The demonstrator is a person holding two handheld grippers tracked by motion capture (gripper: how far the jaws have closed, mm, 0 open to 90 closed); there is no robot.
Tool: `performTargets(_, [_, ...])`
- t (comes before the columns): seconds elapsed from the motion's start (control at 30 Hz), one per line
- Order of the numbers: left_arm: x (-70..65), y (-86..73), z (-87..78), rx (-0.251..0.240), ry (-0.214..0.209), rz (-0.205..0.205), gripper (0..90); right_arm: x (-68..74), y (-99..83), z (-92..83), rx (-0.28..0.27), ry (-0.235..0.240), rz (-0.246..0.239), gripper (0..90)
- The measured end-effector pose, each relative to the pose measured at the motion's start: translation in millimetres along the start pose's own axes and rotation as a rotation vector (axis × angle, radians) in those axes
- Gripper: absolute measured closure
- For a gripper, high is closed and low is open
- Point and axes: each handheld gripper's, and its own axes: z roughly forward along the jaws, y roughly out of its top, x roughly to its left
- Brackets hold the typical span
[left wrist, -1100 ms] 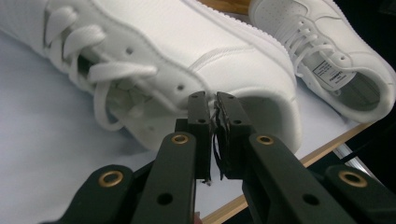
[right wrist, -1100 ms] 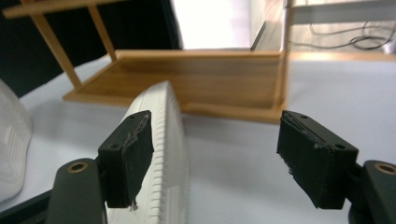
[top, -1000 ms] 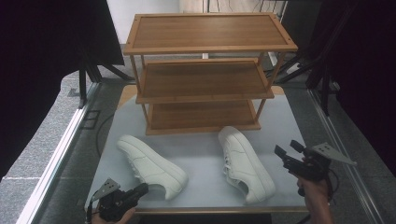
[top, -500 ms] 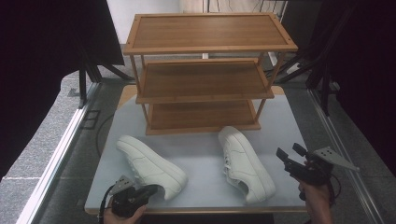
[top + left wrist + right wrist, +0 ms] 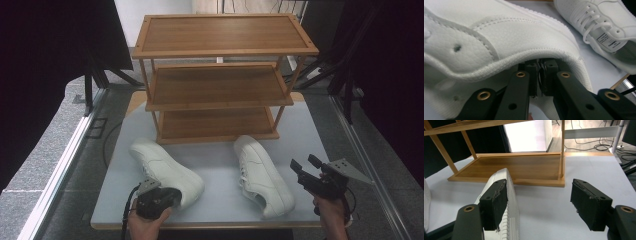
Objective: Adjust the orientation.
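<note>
Two white sneakers lie on the grey table (image 5: 220, 167) in front of a wooden rack (image 5: 220, 95). The left shoe (image 5: 165, 167) points away to the left, and its heel end is nearest me. My left gripper (image 5: 174, 195) sits against that heel. In the left gripper view its jaws (image 5: 541, 66) are shut, pads together, tips tucked under the padded collar of the left shoe (image 5: 511, 32). My right gripper (image 5: 303, 163) hovers open just right of the right shoe (image 5: 262, 175). In the right gripper view the right gripper (image 5: 539, 195) is empty, with the shoe's ribbed sole (image 5: 510, 195) beside its left jaw.
The rack has three shelves, and its bottom shelf (image 5: 516, 167) rests on the table just beyond the shoes. Dark curtains and stands flank the table. The right shoe (image 5: 599, 22) lies near the left one's heel. Bare table surface lies right of the right shoe.
My left hand has moved right along the table's front edge until the gripper reached the left shoe's heel. The right gripper has hardly moved.
</note>
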Motion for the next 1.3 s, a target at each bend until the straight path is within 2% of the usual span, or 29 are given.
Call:
performTargets(0.1, [-1.0, 4.0, 2.6, -0.002, -0.005, 0.007, 85.1, -2.8, -0.1, -1.9, -0.005, -0.008, 0.012, 29.3])
performTargets(0.3, [-9.1, 17.9, 19.6, 0.018, -0.029, 0.034, 84.8, -11.7, 0.1, -6.4, -0.023, -0.025, 0.038, 29.4])
performTargets(0.33, [-11.5, 21.2, 27.6, 0.041, -0.039, 0.041, 84.9, -13.0, 0.1, -7.5, -0.032, -0.033, 0.076, 29.5])
performTargets(0.37, [-12.9, 22.5, 30.2, 0.025, -0.051, 0.036, 84.9, -12.2, -0.2, -7.5, -0.044, -0.041, 0.099, 29.6])
performTargets(0.4, [-12.9, 22.5, 30.2, 0.025, -0.051, 0.036, 85.7, -12.2, -0.2, -7.5, -0.044, -0.041, 0.099, 29.6])
performTargets(0.43, [-14.9, 29.7, 30.2, 0.001, -0.044, 0.037, 85.7, -6.4, -1.7, -5.7, -0.053, -0.035, 0.13, 29.6])
performTargets(0.5, [-15.3, 33.6, 30.9, -0.001, -0.041, 0.04, 85.7, -2.2, -2.5, -3.6, -0.049, -0.028, 0.117, 29.6])
performTargets(0.53, [-14.9, 40.0, 32.5, -0.013, -0.028, 0.046, 85.7, 7.1, -3.5, 0.7, -0.043, -0.024, 0.087, 29.5])
performTargets(0.7, [-11.3, 49.0, 35.5, 0.013, -0.028, 0.046, 80.9, 20.8, -5.4, 7.0, -0.029, 0.003, 0.045, 29.5])
performTargets(0.87, [-16.8, 55.9, 33.1, -0.014, -0.017, 0.07, 81.9, 19.7, -5.5, 7.3, -0.034, -0.001, 0.056, 29.6])
performTargets(1.0, [-16.5, 60.7, 39.0, -0.008, -0.013, 0.069, 84.4, 18.8, -7.0, 9.7, -0.027, -0.007, 0.069, 29.6])
performTargets(1.03, [-16.7, 61.3, 43.0, -0.001, -0.015, 0.068, 84.4, 18.8, -7.0, 9.7, -0.027, -0.007, 0.069, 29.6])
performTargets(1.07, [-18.0, 60.1, 52.6, 0.031, -0.015, 0.073, 85.2, 20.2, -8.2, 11.6, -0.019, -0.005, 0.068, 29.6])
performTargets(1.1, [-18.0, 60.1, 52.6, 0.031, -0.015, 0.073, 85.4, 20.2, -8.2, 11.6, -0.019, -0.005, 0.068, 29.6])
performTargets(1.13, [-17.2, 55.7, 61.6, 0.066, -0.016, 0.078, 85.5, 21.9, -9.2, 12.8, -0.01, -0.003, 0.06, 29.6])
performTargets(1.23, [-13.3, 51.5, 65.8, 0.077, -0.008, 0.057, 86.7, 22.6, -9.9, 13.1, -0.005, -0.004, 0.052, 29.6])
performTargets(1.3, [-9.4, 49.3, 66.6, 0.075, -0.021, 0.041, 87.8, 22.3, -10.2, 12.9, -0.005, -0.006, 0.054, 29.6])
